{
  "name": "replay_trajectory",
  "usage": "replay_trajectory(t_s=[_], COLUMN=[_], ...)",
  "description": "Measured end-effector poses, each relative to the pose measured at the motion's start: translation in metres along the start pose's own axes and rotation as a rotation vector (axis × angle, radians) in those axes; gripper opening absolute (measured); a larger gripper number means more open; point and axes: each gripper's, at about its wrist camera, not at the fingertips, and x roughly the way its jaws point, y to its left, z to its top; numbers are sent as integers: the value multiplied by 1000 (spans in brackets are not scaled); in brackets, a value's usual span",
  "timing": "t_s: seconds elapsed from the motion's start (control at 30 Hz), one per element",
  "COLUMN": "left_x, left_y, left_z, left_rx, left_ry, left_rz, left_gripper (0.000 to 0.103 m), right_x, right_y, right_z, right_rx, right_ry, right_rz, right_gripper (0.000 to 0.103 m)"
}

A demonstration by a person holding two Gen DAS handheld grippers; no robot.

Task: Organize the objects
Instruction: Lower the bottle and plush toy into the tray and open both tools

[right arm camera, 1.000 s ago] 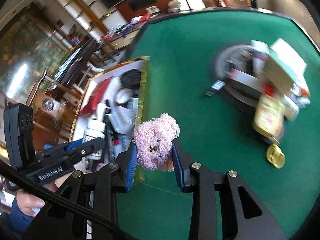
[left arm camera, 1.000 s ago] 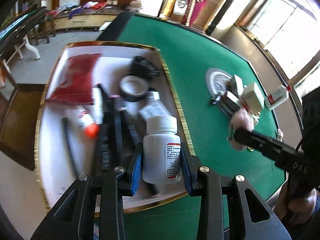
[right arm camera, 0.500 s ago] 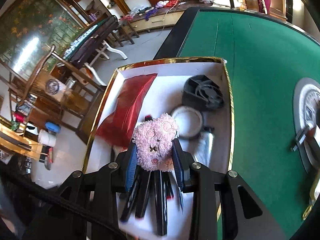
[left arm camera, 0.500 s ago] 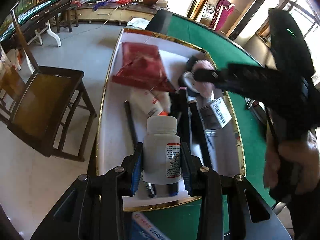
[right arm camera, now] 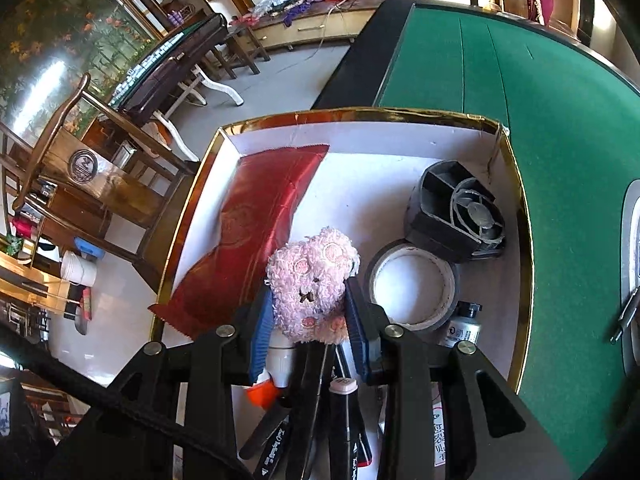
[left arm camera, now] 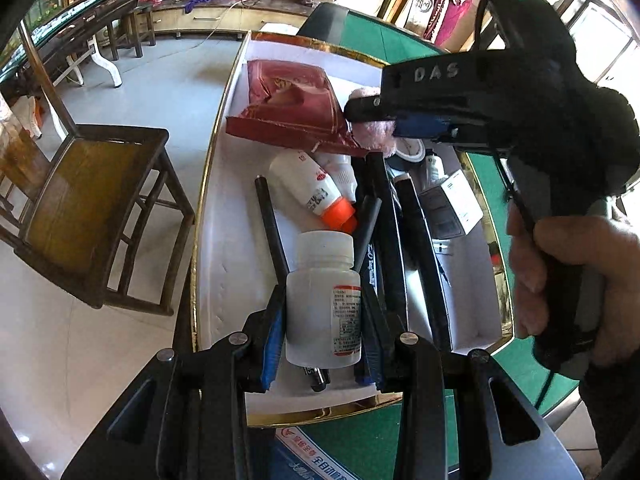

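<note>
Both hands have swung from the green tabletop [right arm camera: 560, 120] to above the gold-rimmed tray [right arm camera: 524, 264]. The right gripper [right arm camera: 308, 320] now hangs over its far half, fingers opening around the pink plush bear [right arm camera: 310, 280], probably dropping it by the red pouch [right arm camera: 260, 216]. The left gripper [left arm camera: 320, 320] pinches the white bottle [left arm camera: 324, 304] upright over the near end, cap toward the far side.

Fluffy pink plush bear [right arm camera: 310, 284], glossy red cloth [right arm camera: 256, 216].

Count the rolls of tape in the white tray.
1. The tape roll lies flat beside the black fan, right of the pink plush toy. Others may hide under the clutter.
</note>
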Motion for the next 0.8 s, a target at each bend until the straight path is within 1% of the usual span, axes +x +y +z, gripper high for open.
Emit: replay_trajectory(t_s=[0.03, 0.13, 0.27, 0.33, 0.4, 0.43, 0.5, 0.57, 0.63, 0.67, 0.7, 0.73, 0.77, 0.8], left_x=[0, -2, -14, -22, -30, -33, -36, -34, -30, -27, -25, -23, -21, -19], left_y=[0, -2, -6, -11, -21, -26, -38, -53, -69, -76, -83, -89, -97, -103], left_z=[0, 2, 9, 13, 17, 19, 22, 22, 21, 21, 20, 19, 18, 19], left_rx=[-2, -8, -17, -13, 3, 11, 36, 68, 100, 112, 122, 133, 146, 156], left_ry=[-1, -5, -36, -63, -90, -102, -118, -114, -105, -96, -89, -83, -78, -74], left_rz=[0, -9, -6, -7, -7, -7, -17, -27, -38, -44, -50, -56, -64, -70], left_gripper=[30, 31, 32, 32, 32, 32, 32, 32, 32, 32, 32, 32, 32, 32], right_x=[-2, -10, -32, -51, -70, -77, -102, -132, -162, -179, -194, -209, -223, -235], right_y=[-1, -6, -14, -26, -41, -48, -75, -112, -143, -162, -178, -195, -213, -232], right_z=[0, -3, -9, -16, -23, -26, -37, -51, -64, -70, -76, -82, -86, -90], right_rx=[5, 19, 44, 77, 116, 134, 199, 299, 400, 447, 494, 551, 607, 668], right_ry=[4, 10, -24, -53, -86, -100, -143, -193, -241, -269, -288, -307, -329, -348], right_rz=[3, 14, 41, 61, 73, 72, 63, 42, -16, -62, -113, -160, -188, -224], right_gripper=[38, 40, 40, 40, 42, 45, 48, 48, 51, 58, 64, 74, 79, 80])
